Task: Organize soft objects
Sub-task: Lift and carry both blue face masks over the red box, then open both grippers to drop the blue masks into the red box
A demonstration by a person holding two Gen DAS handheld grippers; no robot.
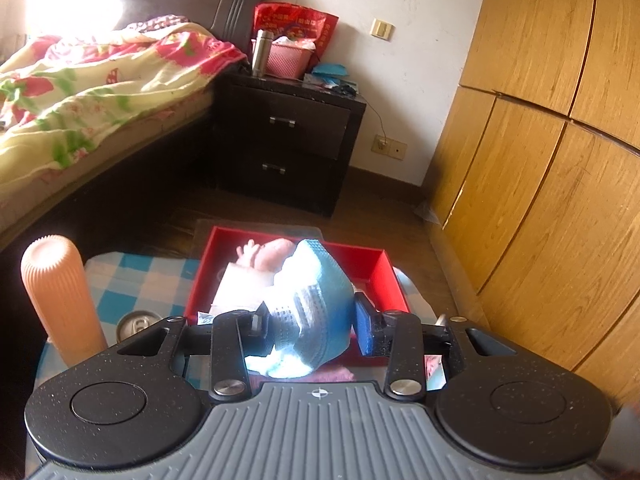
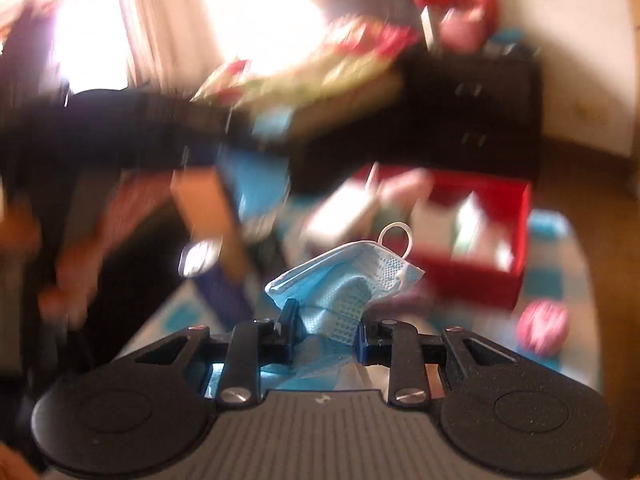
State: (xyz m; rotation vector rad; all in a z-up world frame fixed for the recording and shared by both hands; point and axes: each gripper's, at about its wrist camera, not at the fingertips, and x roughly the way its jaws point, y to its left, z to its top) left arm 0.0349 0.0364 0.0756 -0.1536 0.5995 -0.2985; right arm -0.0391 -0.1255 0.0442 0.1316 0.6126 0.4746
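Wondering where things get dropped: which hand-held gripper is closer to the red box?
Left. The left hand-held gripper, holding a blue mask, hangs over the near edge of the red box; the right hand-held gripper sits back, box ahead-right.

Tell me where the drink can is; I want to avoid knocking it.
In the left wrist view, the drink can stands low on the left on the checked cloth, between the orange ribbed bottle and the red box.
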